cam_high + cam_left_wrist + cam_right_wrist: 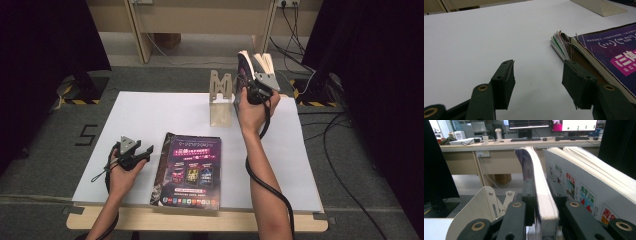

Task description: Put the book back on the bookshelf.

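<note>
The beige stand (220, 100) stood at the far middle of the white sheet (145, 120), and in the high view its own slot looked bare, though the view there was poor. Books leaned upright just to its right, at the sheet's far edge.

At the near left, the left gripper (145, 150) rested low over the sheet, its jaws wide apart with nothing between them. In the left gripper view (537, 80) the bare sheet showed through the gap, and the right pad stood just beside the corner of the purple magazine (609, 52) without clearly touching it.

The magazine (189, 170) lay flat at the near middle of the sheet, cover up, its long axis running from the near edge toward the stand, with a thinner booklet (559, 43) poking out under its corner.

At the far right, the right gripper (250, 75) was raised beside the stand and pointed upward and away. Its jaws were clamped on a thin book (536, 185), one pad on each cover. That book stood upright, bending to the left at its top. A thicker white book (584, 177) stood just to its right.
</note>
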`<state>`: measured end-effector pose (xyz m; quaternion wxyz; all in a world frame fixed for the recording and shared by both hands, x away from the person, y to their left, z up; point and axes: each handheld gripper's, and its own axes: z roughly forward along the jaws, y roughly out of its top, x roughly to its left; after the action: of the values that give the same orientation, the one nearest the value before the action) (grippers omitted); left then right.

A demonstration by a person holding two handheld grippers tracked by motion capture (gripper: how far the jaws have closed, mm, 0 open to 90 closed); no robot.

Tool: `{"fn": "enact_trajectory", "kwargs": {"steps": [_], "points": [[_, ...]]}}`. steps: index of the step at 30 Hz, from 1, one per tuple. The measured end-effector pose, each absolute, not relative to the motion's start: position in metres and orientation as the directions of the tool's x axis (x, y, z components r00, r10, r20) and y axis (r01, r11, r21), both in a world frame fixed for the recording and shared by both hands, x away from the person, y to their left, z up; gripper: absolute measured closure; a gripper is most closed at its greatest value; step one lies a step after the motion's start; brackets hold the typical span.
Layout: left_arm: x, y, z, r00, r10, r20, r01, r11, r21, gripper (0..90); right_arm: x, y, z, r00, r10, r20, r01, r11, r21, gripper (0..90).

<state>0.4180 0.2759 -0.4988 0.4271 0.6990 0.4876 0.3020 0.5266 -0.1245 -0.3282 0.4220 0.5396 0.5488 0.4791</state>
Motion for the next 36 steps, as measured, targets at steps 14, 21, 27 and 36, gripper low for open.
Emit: {"fn": "enact_trajectory", "kwargs": {"steps": [14, 21, 27, 36], "points": [[0.418, 0.275, -0.499, 0.343, 0.939, 0.016, 0.424, -0.170, 0.889, 42.5, 0.514, -0.127, -0.328, -0.081, 0.995, 0.058, 0.195, -0.041, 0.980, 74.8], [0.418, 0.275, -0.499, 0.345, 0.938, 0.017, 0.424, -0.172, 0.889, 42.4, 0.512, -0.129, -0.331, -0.096, 0.993, 0.072, 0.200, -0.051, 0.978, 73.2], [0.419, 0.274, -0.499, 0.350, 0.937, 0.021, 0.428, -0.180, 0.886, 42.3, 0.508, -0.130, -0.331, -0.106, 0.990, 0.088, 0.211, -0.064, 0.975, 71.8], [0.420, 0.275, -0.499, 0.350, 0.937, 0.008, 0.443, -0.173, 0.880, 42.0, 0.501, -0.129, -0.335, -0.118, 0.989, 0.088, 0.223, -0.060, 0.973, 69.1]]}}
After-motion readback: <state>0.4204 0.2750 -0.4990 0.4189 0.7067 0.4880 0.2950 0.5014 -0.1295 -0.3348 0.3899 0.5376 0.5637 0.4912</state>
